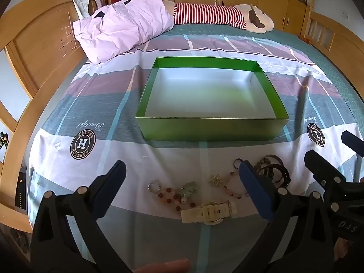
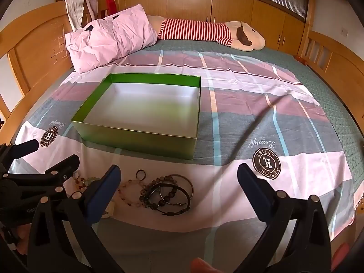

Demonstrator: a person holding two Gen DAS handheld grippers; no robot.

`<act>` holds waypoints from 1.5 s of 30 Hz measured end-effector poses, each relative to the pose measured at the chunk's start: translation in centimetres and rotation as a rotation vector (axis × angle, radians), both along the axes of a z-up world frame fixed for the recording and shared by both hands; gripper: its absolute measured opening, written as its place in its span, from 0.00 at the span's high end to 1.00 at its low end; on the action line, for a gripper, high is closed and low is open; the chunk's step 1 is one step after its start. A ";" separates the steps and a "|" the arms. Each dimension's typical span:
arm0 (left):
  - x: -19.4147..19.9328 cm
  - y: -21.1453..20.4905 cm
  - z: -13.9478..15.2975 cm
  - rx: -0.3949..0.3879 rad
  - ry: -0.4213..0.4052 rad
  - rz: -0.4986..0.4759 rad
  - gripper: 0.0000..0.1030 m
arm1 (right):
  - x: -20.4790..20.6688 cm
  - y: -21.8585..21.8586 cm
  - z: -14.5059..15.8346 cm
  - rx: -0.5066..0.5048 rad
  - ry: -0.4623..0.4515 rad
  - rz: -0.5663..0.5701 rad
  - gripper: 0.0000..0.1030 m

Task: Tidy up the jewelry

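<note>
Both grippers, left (image 1: 182, 179) and right (image 2: 178, 182), hover with jaws spread wide and hold nothing above the bed's near edge, where a watch (image 1: 209, 211), beads (image 1: 173, 195) and bangles (image 2: 173, 193) lie. Farther in, a green box (image 1: 210, 100) sits, then a pillow (image 1: 124, 24).

home bedroom: bed (image 1: 318, 52), pillow (image 1: 122, 25), wardrobes (image 2: 182, 2)

Left claw (image 2: 41, 157) blocks the pale green bead cluster (image 2: 89, 180) in right view — right claw (image 1: 336, 150) cut off at frame edge. Cream plastic watch (image 1: 209, 211) dial unreadable, small silver ring (image 1: 154, 187) detail too fine.
</note>
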State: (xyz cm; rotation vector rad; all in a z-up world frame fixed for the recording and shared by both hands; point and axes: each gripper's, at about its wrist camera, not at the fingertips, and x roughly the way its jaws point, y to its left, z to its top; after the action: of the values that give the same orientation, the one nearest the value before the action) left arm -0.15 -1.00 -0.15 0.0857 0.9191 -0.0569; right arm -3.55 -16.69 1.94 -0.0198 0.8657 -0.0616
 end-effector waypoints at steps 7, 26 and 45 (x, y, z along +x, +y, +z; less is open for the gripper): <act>0.0 0.2 -0.1 0.000 0.000 0.000 0.02 | -0.1 0.4 0.0 -0.009 -0.002 0.005 0.01; -0.1 -0.2 -0.4 0.000 -0.002 -0.001 0.02 | -0.1 0.5 0.0 -0.010 -0.001 0.006 0.01; 0.0 0.2 -0.2 0.000 0.000 -0.001 0.02 | -0.1 0.6 0.0 -0.012 -0.002 0.006 0.01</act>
State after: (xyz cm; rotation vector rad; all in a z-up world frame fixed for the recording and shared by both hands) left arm -0.13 -0.84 -0.31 0.0863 0.9194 -0.0580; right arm -3.65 -16.12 1.97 -0.0339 0.8635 -0.0609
